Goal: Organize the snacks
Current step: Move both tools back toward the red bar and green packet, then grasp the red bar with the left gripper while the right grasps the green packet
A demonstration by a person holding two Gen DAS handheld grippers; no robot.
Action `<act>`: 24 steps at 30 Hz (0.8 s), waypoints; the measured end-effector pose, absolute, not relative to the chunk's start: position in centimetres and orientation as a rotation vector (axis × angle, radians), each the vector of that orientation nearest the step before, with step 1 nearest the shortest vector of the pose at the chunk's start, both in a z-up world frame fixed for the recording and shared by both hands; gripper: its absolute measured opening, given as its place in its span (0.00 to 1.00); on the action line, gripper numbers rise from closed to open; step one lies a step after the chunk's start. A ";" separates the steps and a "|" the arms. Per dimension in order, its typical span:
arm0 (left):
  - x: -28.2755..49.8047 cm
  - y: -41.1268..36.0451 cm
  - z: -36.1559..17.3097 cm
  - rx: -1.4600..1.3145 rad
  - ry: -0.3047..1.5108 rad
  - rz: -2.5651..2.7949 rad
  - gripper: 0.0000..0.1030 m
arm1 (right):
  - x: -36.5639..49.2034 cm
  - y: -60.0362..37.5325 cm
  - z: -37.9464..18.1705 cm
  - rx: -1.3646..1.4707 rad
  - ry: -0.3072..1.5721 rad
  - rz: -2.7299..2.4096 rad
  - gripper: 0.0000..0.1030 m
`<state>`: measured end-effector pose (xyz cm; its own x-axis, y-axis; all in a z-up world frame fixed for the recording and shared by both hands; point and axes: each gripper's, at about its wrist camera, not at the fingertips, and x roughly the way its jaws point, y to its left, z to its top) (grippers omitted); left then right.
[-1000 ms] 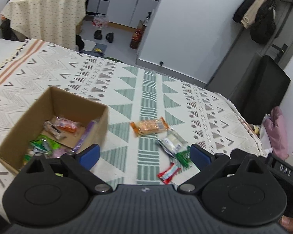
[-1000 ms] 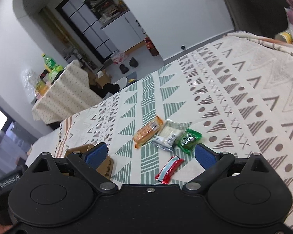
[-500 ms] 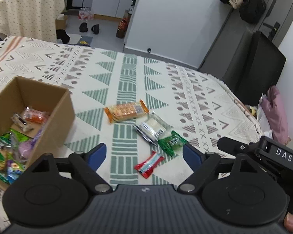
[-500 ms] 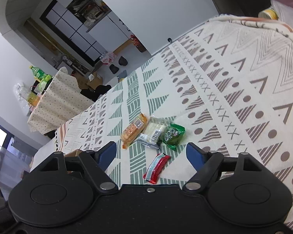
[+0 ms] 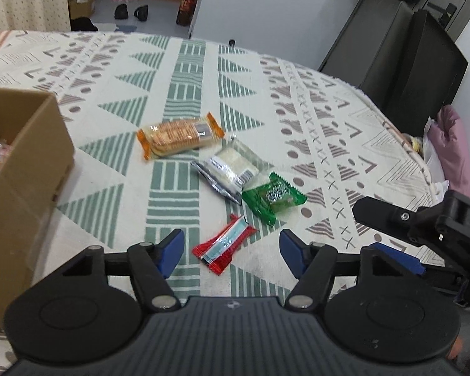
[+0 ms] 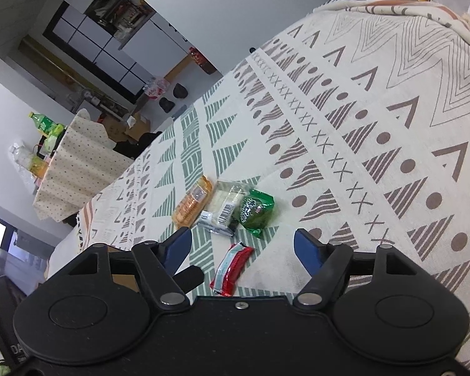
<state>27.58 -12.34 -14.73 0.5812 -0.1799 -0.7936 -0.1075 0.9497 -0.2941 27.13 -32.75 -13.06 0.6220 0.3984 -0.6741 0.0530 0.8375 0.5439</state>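
Between both wide-spread, empty grippers — left gripper [image 5: 228, 250], right gripper [image 6: 242, 247] — lies the red snack packet [image 5: 224, 248].

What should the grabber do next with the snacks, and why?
Probably lower the left gripper onto the red snack bar and close. Its jaws are open with the bar between them, nearest of four snacks loose on the cloth, and the cardboard box sits just to its left.
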 end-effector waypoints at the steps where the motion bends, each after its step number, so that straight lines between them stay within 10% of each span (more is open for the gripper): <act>1: 27.8 -12.5 -15.1 -0.325 0.961 -0.046 0.64 | 27.3 -32.7 -13.3 0.560 0.896 0.208 0.70; 10: 30.5 -13.6 -17.7 -0.277 1.027 -0.058 0.61 | 29.3 -32.4 -15.4 0.561 0.941 0.204 0.61; 17: 31.8 -13.7 -19.3 -0.230 1.073 -0.055 0.19 | 31.5 -31.6 -17.0 0.564 0.970 0.190 0.61; 24: 32.7 -12.1 -19.1 -0.281 1.097 -0.068 0.19 | 33.5 -30.3 -18.5 0.551 0.990 0.174 0.61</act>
